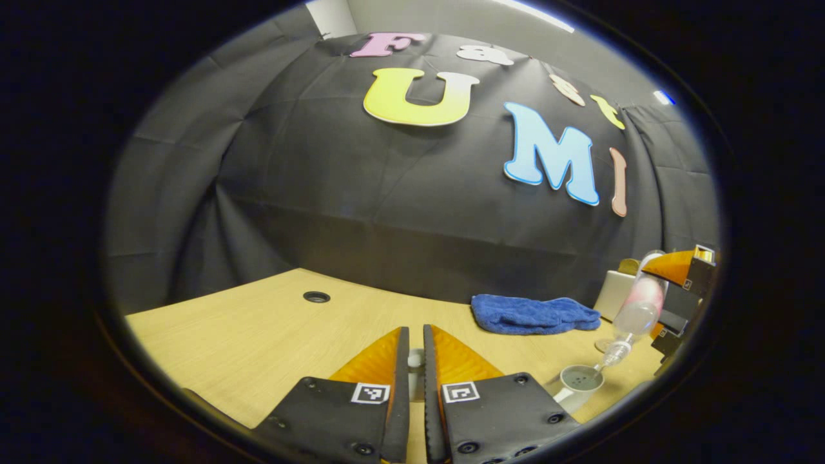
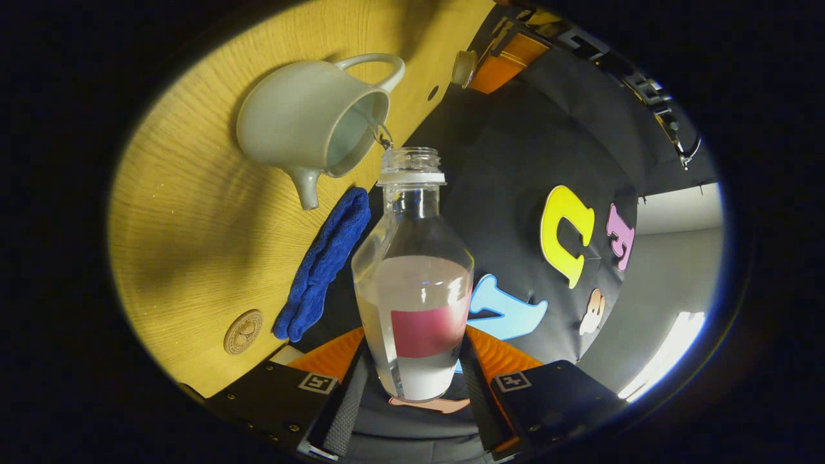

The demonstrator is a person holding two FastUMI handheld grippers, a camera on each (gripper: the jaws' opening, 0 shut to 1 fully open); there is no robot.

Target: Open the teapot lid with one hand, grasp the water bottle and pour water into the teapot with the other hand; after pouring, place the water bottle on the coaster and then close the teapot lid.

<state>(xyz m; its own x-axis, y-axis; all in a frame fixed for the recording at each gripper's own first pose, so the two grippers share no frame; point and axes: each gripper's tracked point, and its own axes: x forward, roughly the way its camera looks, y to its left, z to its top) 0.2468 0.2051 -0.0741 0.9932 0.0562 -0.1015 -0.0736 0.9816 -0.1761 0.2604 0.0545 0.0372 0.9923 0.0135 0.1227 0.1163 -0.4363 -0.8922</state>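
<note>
**Water bottle tips over open teapot as pouring goes on**

Water bottle (image 2: pixel 412 283), clamped between the right gripper (image 2: pixel 412 380) fingers, tilts its neck over the lidless teapot (image 2: pixel 309 122) on the table (image 2: pixel 187 258). The left gripper (image 1: pixel 416 380), fingers nearly closed, pinches what appears to be the lid's knob. Next, by judgement: right the bottle and carry it to the coaster (image 2: pixel 243 331) beside the blue cloth (image 2: pixel 322 258).

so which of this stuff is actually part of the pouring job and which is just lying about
In the job:
- water bottle, tilted over and pouring, held by the right gripper
- teapot, open
- teapot lid, pinched in the left gripper
- coaster, bare

Lying about:
- blue towel
- white box behind it
</note>
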